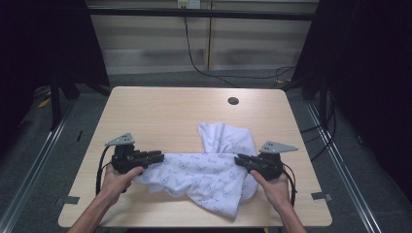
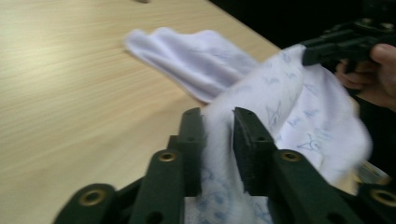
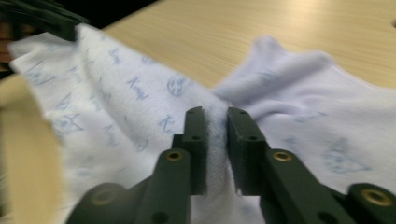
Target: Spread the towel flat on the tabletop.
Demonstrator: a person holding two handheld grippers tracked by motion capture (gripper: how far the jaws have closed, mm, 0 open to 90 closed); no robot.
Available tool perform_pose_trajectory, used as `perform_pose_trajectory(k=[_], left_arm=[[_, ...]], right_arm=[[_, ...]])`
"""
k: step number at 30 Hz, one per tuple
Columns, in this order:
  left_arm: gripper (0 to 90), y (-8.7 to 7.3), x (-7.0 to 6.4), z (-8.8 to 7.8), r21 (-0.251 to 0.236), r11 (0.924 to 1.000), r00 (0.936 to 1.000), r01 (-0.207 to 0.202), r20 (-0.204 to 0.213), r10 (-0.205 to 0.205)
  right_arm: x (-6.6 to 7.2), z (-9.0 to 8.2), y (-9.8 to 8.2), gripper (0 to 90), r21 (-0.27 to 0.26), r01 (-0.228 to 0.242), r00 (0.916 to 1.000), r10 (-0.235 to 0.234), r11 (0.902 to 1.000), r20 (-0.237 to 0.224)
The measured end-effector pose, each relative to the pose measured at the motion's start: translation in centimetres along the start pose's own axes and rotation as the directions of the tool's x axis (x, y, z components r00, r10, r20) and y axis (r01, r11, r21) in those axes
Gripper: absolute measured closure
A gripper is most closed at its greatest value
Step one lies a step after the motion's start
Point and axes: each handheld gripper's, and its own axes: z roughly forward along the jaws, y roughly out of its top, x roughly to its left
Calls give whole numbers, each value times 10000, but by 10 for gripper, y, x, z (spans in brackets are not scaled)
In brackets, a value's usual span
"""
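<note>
The printed white cloth (image 1: 204,172) lies on the table (image 1: 160,109), its long axis stretched between both grippers. The left gripper (image 1: 158,156) and right gripper (image 1: 240,160) each have cloth between slightly parted jaws; whether the pads still pinch it cannot be told.

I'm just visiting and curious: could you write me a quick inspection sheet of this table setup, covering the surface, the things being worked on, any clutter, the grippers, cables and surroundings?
Surface: light wooden table, with a round hole near its far edge.
Job's things: white cloth with pale blue print, stretched between the two grippers; one part lies bunched toward the far side, another hangs toward the near edge.
Clutter: nothing seen.
Grippers: left gripper and right gripper each have a fold of the cloth between their jaws, pads against the fabric; each is held in a hand.
Cables: a black cable trails from the left gripper, another from the right; more run across the floor behind.
Surroundings: grey floor, pale panelled back wall, dark curtains at both sides.
</note>
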Motion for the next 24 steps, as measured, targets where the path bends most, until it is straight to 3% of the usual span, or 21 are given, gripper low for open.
perform_pose_trajectory(k=[1, 2, 5, 8, 10, 13, 14, 17, 20, 21, 22, 23, 24], left_arm=[[585, 0, 4, 1, -69, 9997, 9997, 242, -77, -243], [558, 0, 6, 1, -78, 9995, 9991, 300, -298, -302], [536, -7, 6, -9, 152, 9999, 9988, -38, -493, 45], [594, -19, 1, -19, 685, 9961, 9984, -558, -94, 566], [633, -30, -4, -23, 1048, 9913, 9967, -798, 211, 780], [618, -43, -10, -25, 1475, 9835, 9932, -1046, 666, 956], [590, -46, -11, -23, 1591, 9812, 9912, -1090, 918, 952], [503, -50, -13, -12, 1842, 9770, 9907, -1073, 1030, 893], [441, -50, -18, -1, 2223, 9647, 9888, -1411, 798, 1262], [443, -52, -19, 5, 2428, 9592, 9892, -1449, 552, 1355], [494, -53, -19, 8, 2620, 9510, 9864, -1640, 382, 1596], [609, -55, -20, 10, 2680, 9466, 9837, -1793, 325, 1771], [683, -55, -20, 10, 2564, 9492, 9830, -1822, 274, 1813]], right_arm=[[-8, 7, -1, 724, 138, -223, 9996, 220, 9997, 182], [-11, 10, -2, 697, 201, -268, 9993, 263, 9994, 266], [-9, 9, -4, 611, 222, -273, 9983, 261, 9994, 529], [19, -6, -8, 629, 402, 529, 9982, -518, 9978, -295], [34, -11, -13, 632, 517, 709, 9945, -666, 9961, -806], [56, -10, -30, 557, 968, 801, 9847, -636, 9921, -1621], [63, -6, -36, 530, 1231, 927, 9824, -706, 9881, -1729], [72, 5, -49, 444, 1900, 1378, 9784, -1038, 9721, -1788], [73, 11, -50, 414, 2129, 1799, 9739, -1433, 9604, -1762], [73, 13, -51, 416, 2211, 1875, 9726, -1494, 9571, -1780], [73, 17, -53, 482, 2303, 1948, 9731, -1583, 9534, -1675], [75, 18, -55, 601, 2320, 2219, 9710, -1929, 9471, -1413], [75, 19, -55, 697, 2349, 2418, 9679, -2168, 9415, -1273]])
